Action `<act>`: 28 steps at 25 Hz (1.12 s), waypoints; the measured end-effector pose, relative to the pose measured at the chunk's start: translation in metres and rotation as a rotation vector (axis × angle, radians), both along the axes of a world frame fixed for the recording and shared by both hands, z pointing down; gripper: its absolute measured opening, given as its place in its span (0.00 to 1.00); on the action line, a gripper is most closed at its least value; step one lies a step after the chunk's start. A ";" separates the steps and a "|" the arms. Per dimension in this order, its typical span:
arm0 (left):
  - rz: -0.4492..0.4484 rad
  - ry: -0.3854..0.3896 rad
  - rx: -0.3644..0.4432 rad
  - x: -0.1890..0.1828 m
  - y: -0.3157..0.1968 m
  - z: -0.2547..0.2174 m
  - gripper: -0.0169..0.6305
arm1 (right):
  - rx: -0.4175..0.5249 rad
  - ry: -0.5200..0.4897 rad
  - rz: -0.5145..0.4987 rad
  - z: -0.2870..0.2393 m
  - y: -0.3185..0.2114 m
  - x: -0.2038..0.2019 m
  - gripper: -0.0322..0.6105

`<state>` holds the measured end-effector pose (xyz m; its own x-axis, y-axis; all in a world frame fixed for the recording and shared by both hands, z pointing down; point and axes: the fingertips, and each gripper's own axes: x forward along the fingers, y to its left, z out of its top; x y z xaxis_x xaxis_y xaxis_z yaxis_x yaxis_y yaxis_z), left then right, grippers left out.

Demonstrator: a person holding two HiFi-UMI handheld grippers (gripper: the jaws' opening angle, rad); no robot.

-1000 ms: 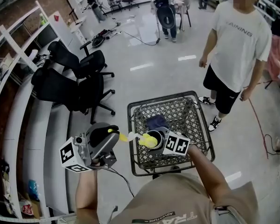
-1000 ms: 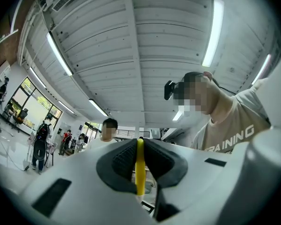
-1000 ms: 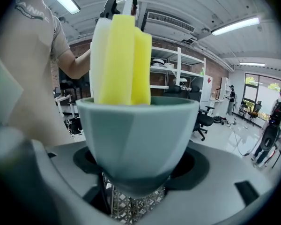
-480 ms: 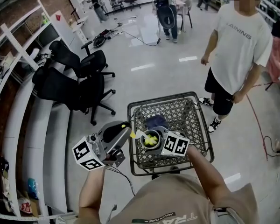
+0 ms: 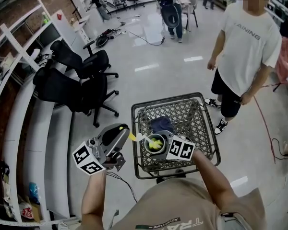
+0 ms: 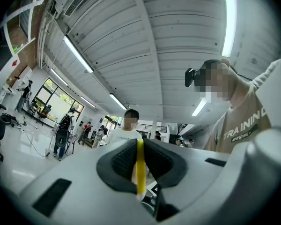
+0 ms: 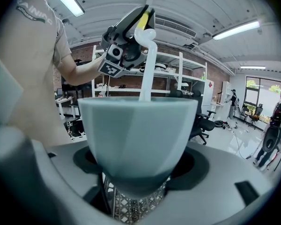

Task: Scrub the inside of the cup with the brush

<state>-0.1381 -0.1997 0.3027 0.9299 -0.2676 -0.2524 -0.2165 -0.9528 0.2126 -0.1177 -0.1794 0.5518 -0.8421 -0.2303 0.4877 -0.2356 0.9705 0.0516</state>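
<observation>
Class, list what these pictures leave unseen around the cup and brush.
- Head of the brush: the wall of the cup hides it, right gripper view.
- Cup's inside: too small in the head view to judge clean.
- Cup, left gripper view: not seen past the left gripper itself.
- Dark item in the cart: too small in head view to identify.

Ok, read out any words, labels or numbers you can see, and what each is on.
"TRAININ", end cut off, above "ADVENTURE": the head-camera wearer's beige T-shirt.
"AINING": the bystander's white T-shirt, first letters hidden.
The red sign on the white board at far left: too small to read.
</observation>
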 end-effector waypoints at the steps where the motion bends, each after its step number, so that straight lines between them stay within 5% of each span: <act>1: 0.001 0.000 0.003 -0.001 0.000 -0.001 0.11 | -0.003 0.002 0.001 0.001 0.000 0.001 0.65; 14: 0.051 0.008 0.166 0.001 0.022 -0.062 0.11 | -0.041 0.010 0.041 0.029 -0.003 0.019 0.65; 28: -0.049 -0.045 0.135 -0.001 -0.004 -0.052 0.11 | -0.042 -0.037 0.083 0.062 -0.032 0.032 0.65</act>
<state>-0.1392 -0.2042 0.2510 0.9277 -0.2796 -0.2474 -0.2702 -0.9601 0.0719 -0.0858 -0.2116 0.6138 -0.8386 -0.2800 0.4672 -0.3163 0.9486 0.0007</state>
